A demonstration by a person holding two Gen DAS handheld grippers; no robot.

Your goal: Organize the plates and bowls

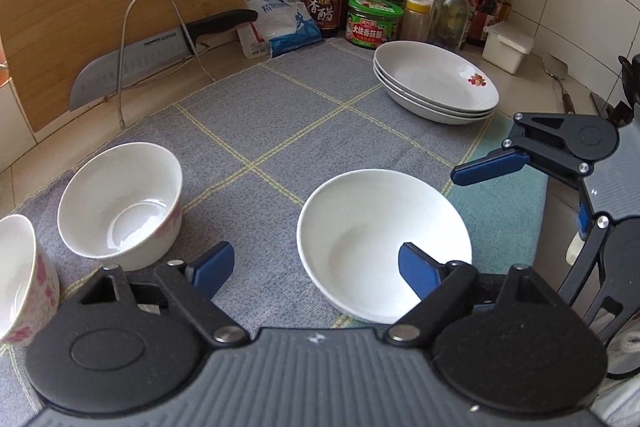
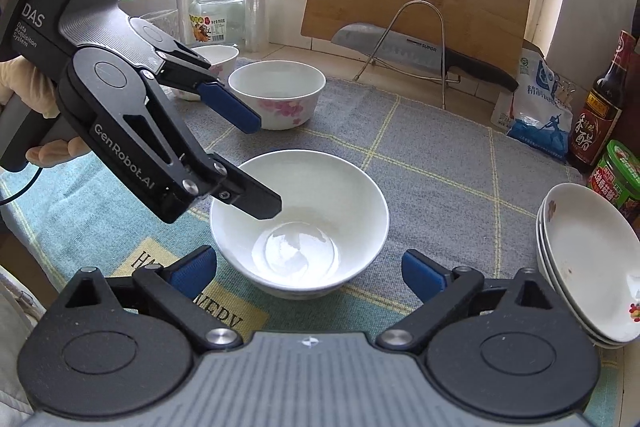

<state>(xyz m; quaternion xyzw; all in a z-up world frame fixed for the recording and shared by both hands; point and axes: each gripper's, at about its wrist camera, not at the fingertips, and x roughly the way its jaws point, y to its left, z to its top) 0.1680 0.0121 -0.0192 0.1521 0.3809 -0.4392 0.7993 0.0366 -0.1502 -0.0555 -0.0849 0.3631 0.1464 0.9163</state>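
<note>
White bowl point(image 2: 300, 223) sits between both wide-open tongs, left point(image 2: 256, 163) angled downward.

From the left wrist view, bare grey mat point(image 1: 280, 115) lies open toward 12 o'clock. A flowered bowl point(image 1: 120, 203) blocks 10 o'clock, stacked plates point(image 1: 436, 83) 1 o'clock, and the white bowl point(image 1: 380, 243) 3 o'clock.

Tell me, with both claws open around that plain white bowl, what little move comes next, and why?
Probably the left gripper closes on the plain white bowl, since one finger already hangs over its rim. Both grippers are open, holding nothing, and two flowered bowls wait beside it, so stacking looks likely.
</note>
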